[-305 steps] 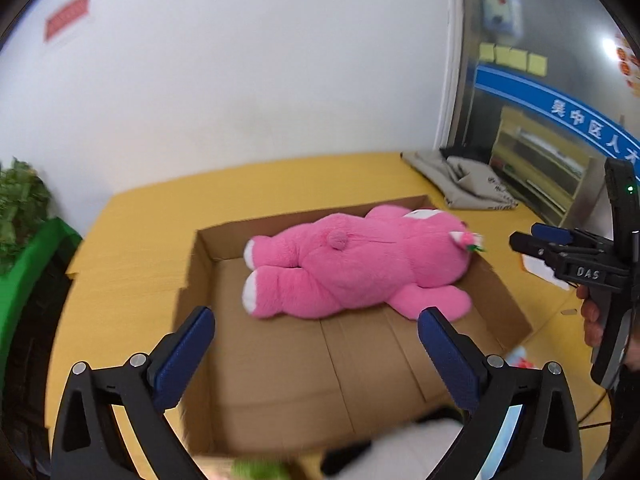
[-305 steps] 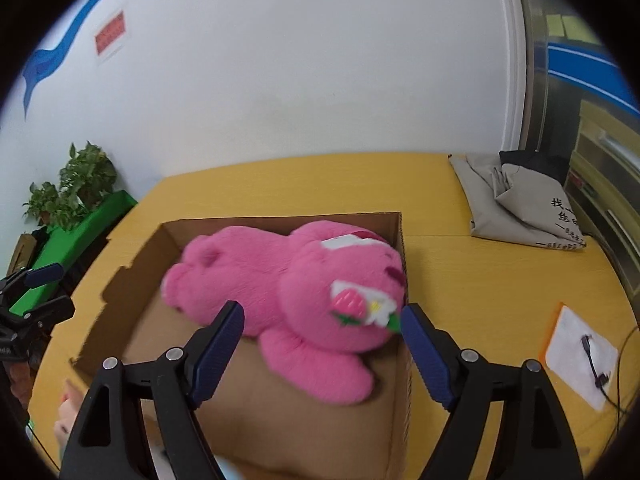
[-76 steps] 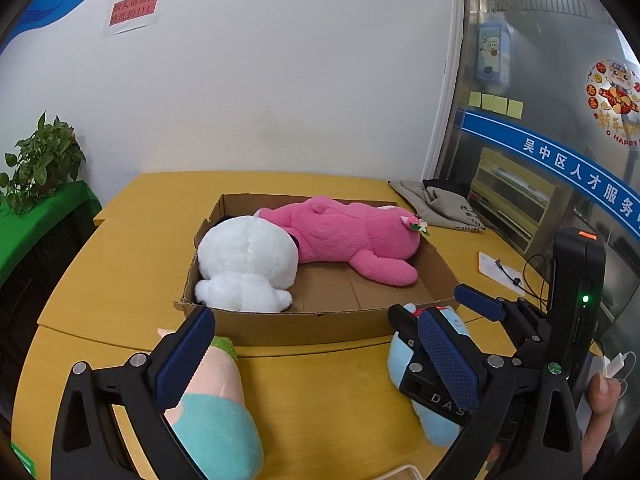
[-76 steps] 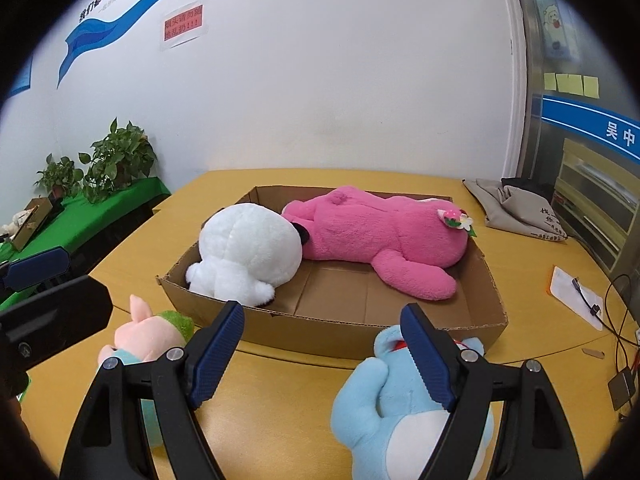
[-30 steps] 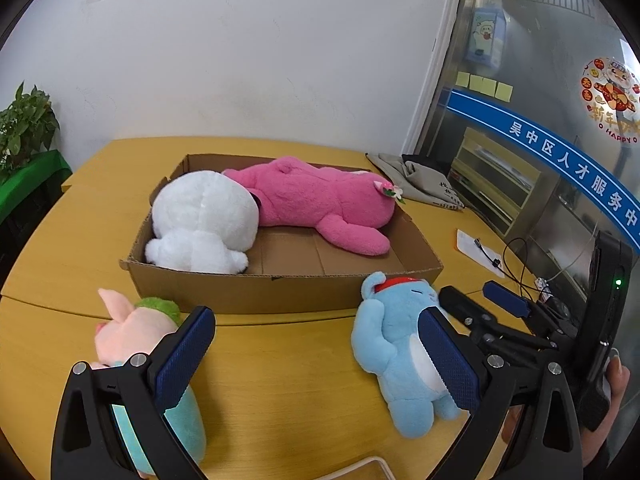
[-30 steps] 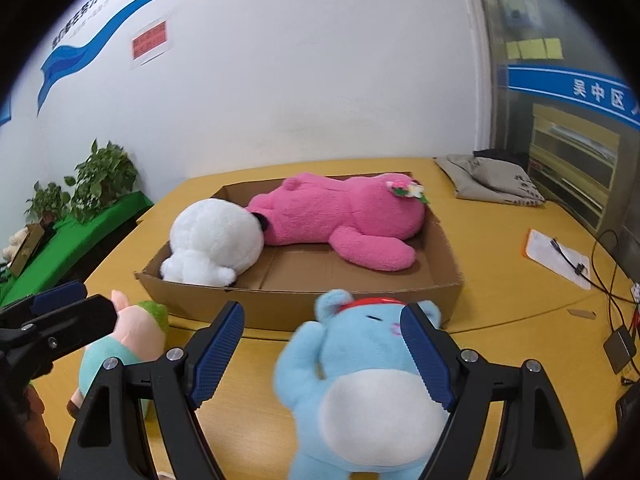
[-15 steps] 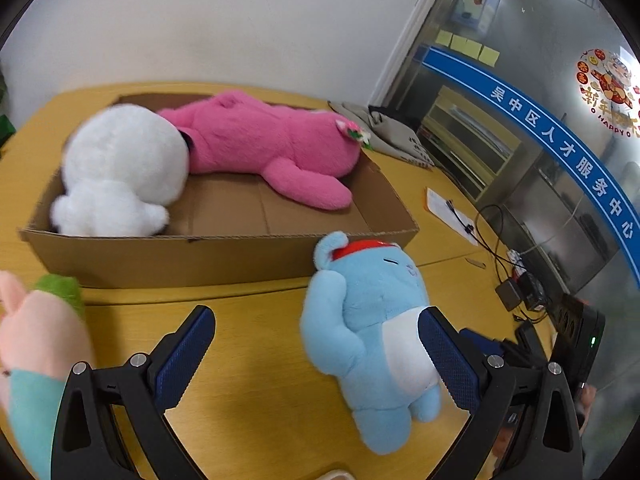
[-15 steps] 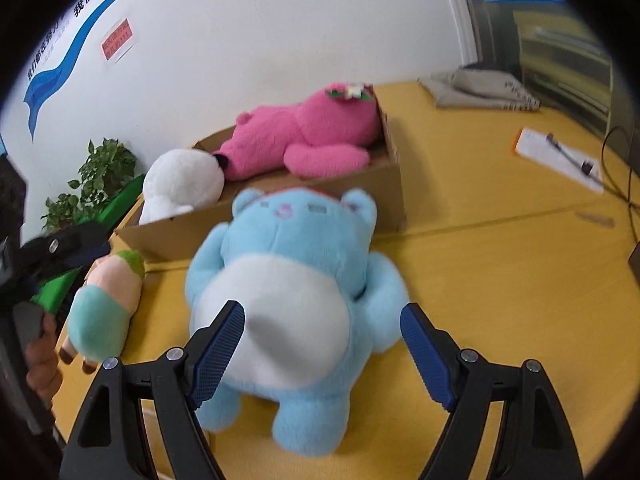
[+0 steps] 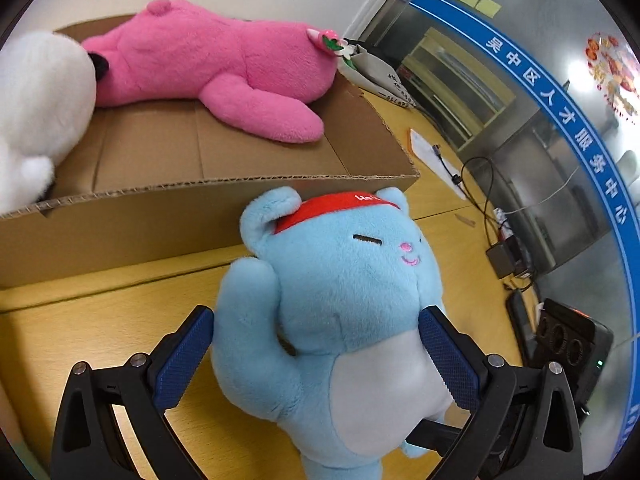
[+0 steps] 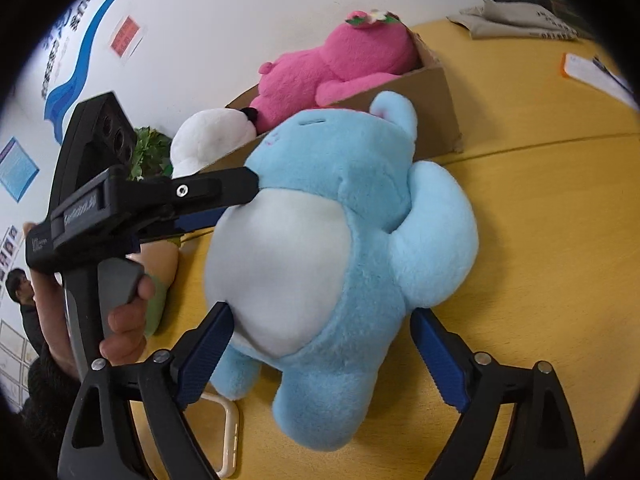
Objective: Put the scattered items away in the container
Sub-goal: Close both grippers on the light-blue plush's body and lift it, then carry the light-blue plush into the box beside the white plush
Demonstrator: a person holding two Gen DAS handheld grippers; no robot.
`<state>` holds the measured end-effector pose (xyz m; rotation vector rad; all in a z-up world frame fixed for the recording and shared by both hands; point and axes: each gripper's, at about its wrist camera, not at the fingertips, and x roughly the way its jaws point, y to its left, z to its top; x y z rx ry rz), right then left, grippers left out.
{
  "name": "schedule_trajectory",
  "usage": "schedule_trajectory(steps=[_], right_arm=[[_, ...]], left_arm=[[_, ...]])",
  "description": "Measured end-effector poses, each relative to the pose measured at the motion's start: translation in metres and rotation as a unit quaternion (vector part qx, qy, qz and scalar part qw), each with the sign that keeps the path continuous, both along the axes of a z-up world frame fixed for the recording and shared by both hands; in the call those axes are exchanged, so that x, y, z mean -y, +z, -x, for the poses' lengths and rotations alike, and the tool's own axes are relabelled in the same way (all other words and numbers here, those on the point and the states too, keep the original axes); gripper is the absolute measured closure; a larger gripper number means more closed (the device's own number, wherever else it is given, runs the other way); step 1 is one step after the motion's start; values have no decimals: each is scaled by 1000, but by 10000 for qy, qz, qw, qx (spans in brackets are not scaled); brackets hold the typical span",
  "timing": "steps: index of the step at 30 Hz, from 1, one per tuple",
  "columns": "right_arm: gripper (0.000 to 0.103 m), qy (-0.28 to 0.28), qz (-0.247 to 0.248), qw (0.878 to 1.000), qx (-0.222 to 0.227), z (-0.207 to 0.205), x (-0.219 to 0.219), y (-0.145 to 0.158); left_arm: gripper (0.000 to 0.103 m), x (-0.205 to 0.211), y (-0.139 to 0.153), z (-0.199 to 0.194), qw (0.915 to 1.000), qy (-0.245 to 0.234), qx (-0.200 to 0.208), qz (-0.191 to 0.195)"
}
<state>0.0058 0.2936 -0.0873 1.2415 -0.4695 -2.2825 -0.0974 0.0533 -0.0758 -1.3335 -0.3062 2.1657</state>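
A blue plush with a white belly and red cap [image 9: 340, 300] lies on the yellow table, just in front of the cardboard box [image 9: 208, 196]. My left gripper [image 9: 320, 360] is open, its pads on either side of the plush's neck. My right gripper [image 10: 324, 356] is open around the plush's lower body [image 10: 320, 248]. The left gripper's fingers [image 10: 216, 188] also show in the right wrist view, reaching the plush's head. In the box lie a pink plush [image 9: 208, 60] and a white plush [image 9: 36, 112].
A pink-and-green plush [image 10: 160, 272] lies on the table behind my left hand. A phone case [image 10: 228, 440] lies at the near edge. Papers and cables [image 9: 440, 152] and a grey bag [image 10: 516, 20] lie to the right.
Both grippers have closed in on the blue plush from opposite sides; it now sits between the jaws of each. The plush itself stays on the table.
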Motion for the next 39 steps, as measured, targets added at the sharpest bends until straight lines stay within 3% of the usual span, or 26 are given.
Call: schedule_trajectory(steps=[3, 7, 13, 19, 24, 32, 39], right_arm=[[11, 31, 58, 10000, -4, 2, -1, 0], [19, 297, -174, 9991, -259, -3, 2, 6], [19, 620, -360, 9965, -421, -2, -12, 10], [19, 754, -285, 9960, -389, 3, -12, 7], [36, 757, 31, 9966, -325, 3, -16, 3], [47, 843, 130, 9946, -597, -7, -7, 16], [47, 918, 141, 9860, -1387, -16, 10, 71]], left_arm=[[0, 2, -6, 4, 9999, -43, 147, -75], [1, 7, 2, 3, 9997, -169, 139, -137], [0, 24, 3, 22, 9982, -34, 226, -553], [4, -11, -20, 39, 9933, -627, 557, -789], [15, -11, -17, 36, 9925, -716, 504, -854], [20, 9, 15, 16, 9945, -566, 51, -877], [21, 32, 91, 7, 9916, -502, -755, -926]])
